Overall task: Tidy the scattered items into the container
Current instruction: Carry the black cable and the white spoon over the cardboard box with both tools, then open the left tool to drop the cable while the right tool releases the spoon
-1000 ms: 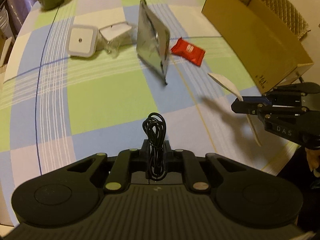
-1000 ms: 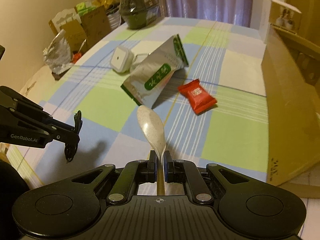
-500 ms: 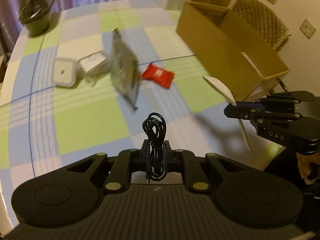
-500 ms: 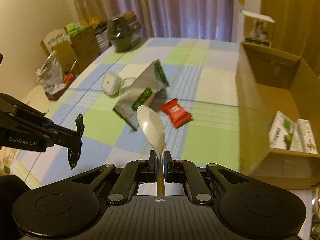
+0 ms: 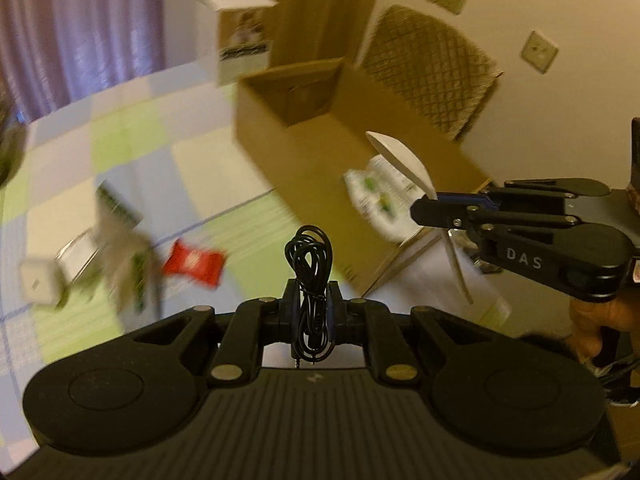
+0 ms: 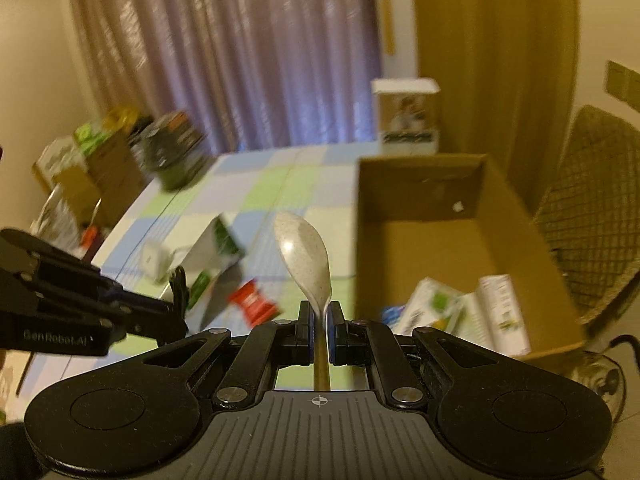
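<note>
Partly done: packets (image 6: 472, 312) already lie in the cardboard box (image 6: 424, 184). Left gripper (image 5: 311, 300) jaws clamp a coiled cable (image 5: 312, 256); right gripper (image 6: 319, 322) jaws clamp a spoon (image 6: 304, 252), both airborne near the box. A red wrapper (image 5: 194, 266), pouch (image 6: 216, 256) and white case (image 5: 38, 286) remain on the surface (image 5: 132, 136).

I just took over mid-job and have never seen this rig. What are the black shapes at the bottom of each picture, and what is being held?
No robot arm here: a person carries a two-finger gripper in each hand, each with a fisheye camera looking along its fingers. The black shape low in each picture is that gripper's own body. The left gripper is clamped on a coiled black cable. The right gripper pinches a pale spoon by its handle. On the checked tablecloth lie a red packet, a green-and-white pouch and a small white box. The cardboard box already holds some packages.
</note>
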Available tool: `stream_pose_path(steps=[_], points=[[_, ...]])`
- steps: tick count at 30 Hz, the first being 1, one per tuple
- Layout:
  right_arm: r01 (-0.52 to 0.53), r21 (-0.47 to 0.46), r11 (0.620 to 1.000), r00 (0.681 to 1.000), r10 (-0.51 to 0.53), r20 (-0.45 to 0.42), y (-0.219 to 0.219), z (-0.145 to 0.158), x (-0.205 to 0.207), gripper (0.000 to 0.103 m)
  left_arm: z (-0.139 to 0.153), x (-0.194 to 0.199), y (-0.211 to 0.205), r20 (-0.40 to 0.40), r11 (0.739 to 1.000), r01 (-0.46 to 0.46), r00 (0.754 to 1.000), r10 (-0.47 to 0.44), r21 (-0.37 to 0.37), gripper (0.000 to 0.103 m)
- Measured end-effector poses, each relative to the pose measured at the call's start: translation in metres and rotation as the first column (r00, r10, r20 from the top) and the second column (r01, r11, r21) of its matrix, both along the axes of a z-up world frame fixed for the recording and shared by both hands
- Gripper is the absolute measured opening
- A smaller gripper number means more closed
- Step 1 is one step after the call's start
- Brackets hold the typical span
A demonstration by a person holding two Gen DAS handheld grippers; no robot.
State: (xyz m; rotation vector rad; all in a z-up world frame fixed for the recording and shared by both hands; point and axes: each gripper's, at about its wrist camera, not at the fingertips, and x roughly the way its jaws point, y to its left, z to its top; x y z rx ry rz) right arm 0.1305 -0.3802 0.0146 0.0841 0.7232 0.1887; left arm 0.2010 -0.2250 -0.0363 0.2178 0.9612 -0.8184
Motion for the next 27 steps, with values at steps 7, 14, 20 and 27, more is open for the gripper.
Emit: stream_pose_path(steps=[7,14,20,27], points=[[0.078,-0.032,0.996,0.996,-0.077,0.037,-0.052,0.017,0.02,0.009,0.01,0.014,-0.069,0.006,0.996,0.078,0.997,-0.078,-0.038,0.009],[0.129,-0.027,0.991,0.991,-0.128,0.036,-0.093,0.015,0.041,0.009,0.009,0.032,-0.121,-0.004,0.991,0.119,0.993,-0.12,-0.058,0.009],[0.158,-0.009,0.987,0.987,-0.158,0.015,-0.117,0.004,0.049,0.009,-0.004,0.046,-0.144,-0.02,0.99,0.126,0.992,-0.127,-0.059,0.009],[0.168,0.004,0.986,0.986,-0.168,-0.012,-0.126,-0.01,0.057,0.009,-0.018,0.058,-0.149,-0.008,0.994,0.104,0.995,-0.104,-0.024,0.02]])
